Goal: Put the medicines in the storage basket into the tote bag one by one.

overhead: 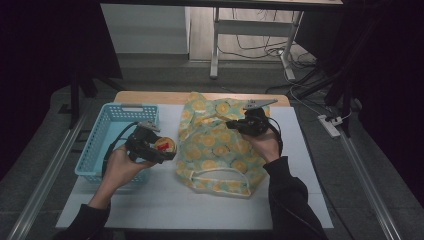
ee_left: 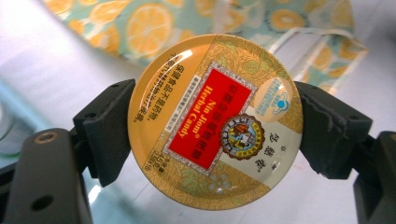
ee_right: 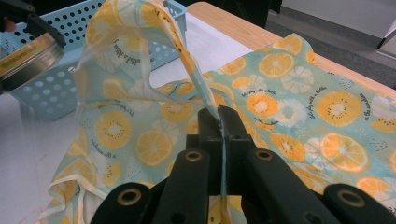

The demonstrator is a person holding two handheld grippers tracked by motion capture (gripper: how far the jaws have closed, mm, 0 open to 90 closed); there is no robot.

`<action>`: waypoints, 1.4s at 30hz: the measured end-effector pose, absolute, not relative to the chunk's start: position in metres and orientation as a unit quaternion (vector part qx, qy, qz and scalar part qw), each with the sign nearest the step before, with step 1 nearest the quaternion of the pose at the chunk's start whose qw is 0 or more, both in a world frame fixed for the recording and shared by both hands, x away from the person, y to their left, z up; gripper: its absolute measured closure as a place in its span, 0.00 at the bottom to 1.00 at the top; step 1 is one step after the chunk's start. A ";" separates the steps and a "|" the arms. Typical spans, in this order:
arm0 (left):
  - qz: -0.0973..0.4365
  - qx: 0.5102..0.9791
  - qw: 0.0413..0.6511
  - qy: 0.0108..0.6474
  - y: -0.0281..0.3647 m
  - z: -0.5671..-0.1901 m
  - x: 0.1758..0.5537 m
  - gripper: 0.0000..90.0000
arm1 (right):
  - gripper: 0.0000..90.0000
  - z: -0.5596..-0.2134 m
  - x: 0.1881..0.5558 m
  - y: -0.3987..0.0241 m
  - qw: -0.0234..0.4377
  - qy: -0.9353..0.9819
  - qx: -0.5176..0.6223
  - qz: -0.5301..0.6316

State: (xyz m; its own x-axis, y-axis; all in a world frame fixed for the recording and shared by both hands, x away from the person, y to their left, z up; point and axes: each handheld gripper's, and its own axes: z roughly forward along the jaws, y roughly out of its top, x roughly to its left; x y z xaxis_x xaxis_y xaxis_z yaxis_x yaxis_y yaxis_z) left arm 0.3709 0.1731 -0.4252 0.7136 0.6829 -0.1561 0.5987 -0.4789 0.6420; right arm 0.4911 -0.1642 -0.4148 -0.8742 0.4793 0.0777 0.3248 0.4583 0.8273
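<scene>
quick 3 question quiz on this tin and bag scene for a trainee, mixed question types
1. True or false: the left gripper is shut on the round candy tin.
2. What do the right gripper fingers pinch? A) the basket rim B) an edge of the orange-print bag C) a cable
3. Fill in: in the high view, the blue basket lies to the ___ of the bag.

Key: 1 true; 2 B; 3 left

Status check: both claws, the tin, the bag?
Left claw clamped on candy tin. Right claw pinching bag fabric, lifted. Nothing between tin and bag.
</scene>
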 end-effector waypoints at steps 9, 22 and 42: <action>0.054 0.873 0.352 0.334 0.137 -0.420 0.373 0.22 | 0.99 -0.419 0.494 -0.166 0.083 0.848 0.243 0.463; 0.042 0.888 0.348 0.298 0.088 -0.426 0.387 0.22 | 0.99 -0.421 0.496 -0.166 0.087 0.848 0.246 0.462; 0.041 0.893 0.339 0.293 0.036 -0.453 0.427 0.22 | 0.99 -0.423 0.498 -0.169 0.095 0.842 0.253 0.468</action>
State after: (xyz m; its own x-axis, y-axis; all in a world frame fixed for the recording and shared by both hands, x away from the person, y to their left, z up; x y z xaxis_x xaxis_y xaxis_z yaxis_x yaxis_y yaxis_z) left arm 0.4273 0.0360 -0.4529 0.8248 0.5513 -0.1256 0.4957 -0.5983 0.6296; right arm 0.4983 -0.1687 -0.4235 -0.8538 0.5147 0.0778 0.3379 0.4343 0.8350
